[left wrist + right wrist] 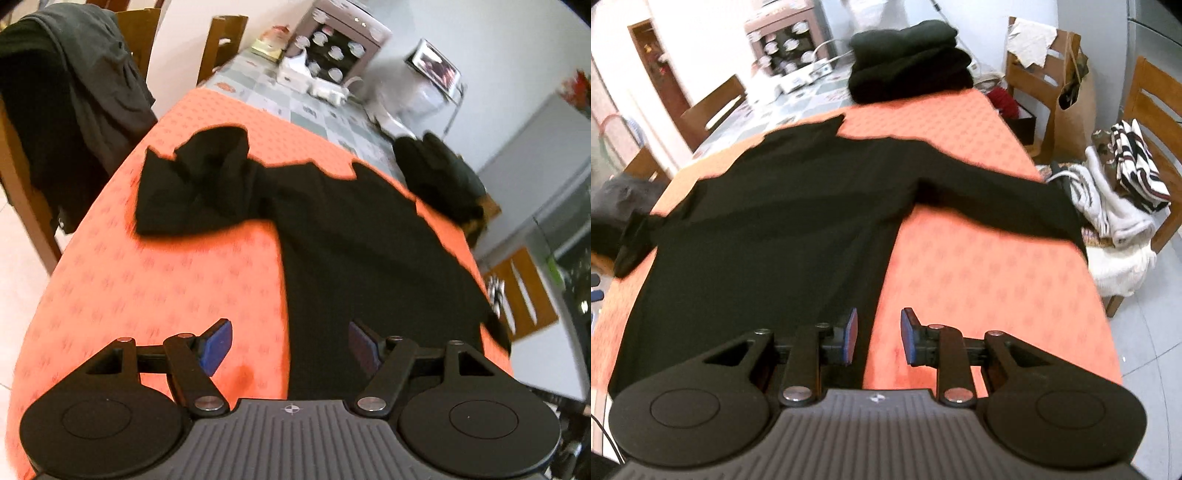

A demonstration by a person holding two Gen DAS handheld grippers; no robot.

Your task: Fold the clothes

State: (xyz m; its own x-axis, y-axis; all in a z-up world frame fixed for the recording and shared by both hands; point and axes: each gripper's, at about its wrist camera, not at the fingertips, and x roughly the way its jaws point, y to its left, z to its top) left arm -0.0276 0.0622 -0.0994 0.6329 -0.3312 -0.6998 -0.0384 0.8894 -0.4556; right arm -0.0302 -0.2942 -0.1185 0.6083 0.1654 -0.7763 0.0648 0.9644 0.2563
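A black long-sleeved garment lies spread flat on the orange tablecloth. One sleeve is bunched up toward the far left in the left wrist view. In the right wrist view the same black garment fills the table's left half, and its other sleeve reaches the right table edge. My left gripper hovers open over the garment's near hem with nothing between its blue pads. My right gripper is open above the hem's right edge, and no cloth sits between its pads.
A stack of folded black clothes sits at the table's far end. Dark clothes hang over a wooden chair on the left. White and striped laundry is piled on a chair at the right. A cabinet with cups stands behind.
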